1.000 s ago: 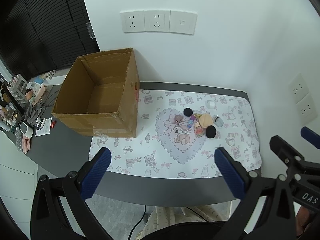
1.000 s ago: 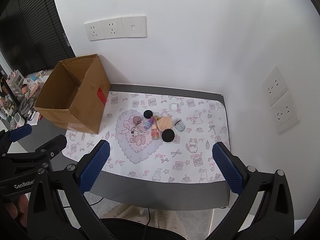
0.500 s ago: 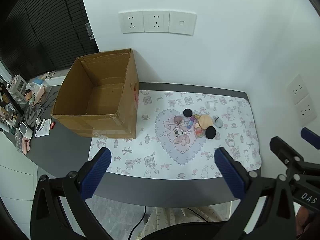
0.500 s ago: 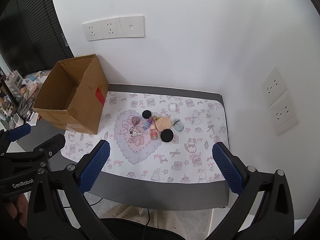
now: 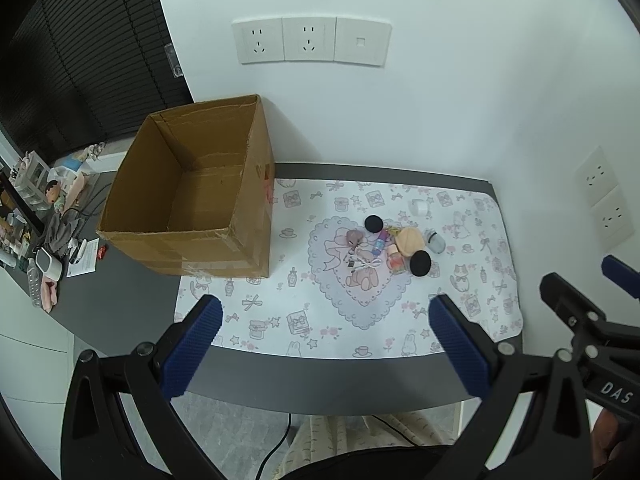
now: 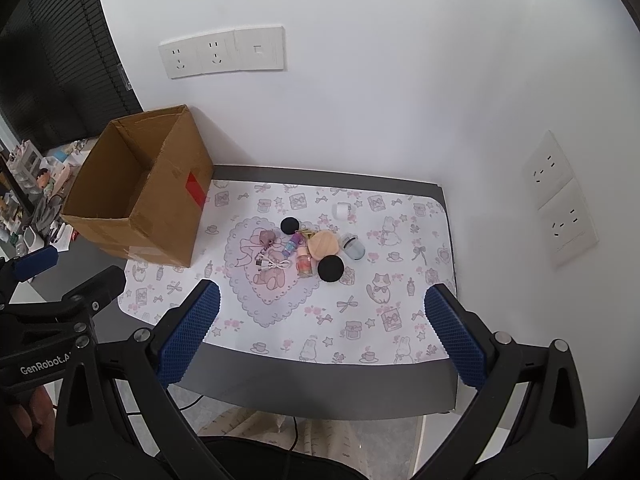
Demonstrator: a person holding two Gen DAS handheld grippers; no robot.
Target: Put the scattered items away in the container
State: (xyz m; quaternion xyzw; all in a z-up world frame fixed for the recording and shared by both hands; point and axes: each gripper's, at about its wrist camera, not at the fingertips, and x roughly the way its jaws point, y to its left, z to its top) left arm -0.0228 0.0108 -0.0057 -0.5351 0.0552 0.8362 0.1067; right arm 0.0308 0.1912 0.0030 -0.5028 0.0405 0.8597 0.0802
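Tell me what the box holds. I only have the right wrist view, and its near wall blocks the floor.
Observer: In the left wrist view the cardboard box is open on top. The part of its floor that shows is bare, with no item in it.
Operator: Report the left gripper's state. I see only its side.
Observer: The left gripper has its jaws wide apart with nothing between them. It hovers over the near edge of the patterned mat.
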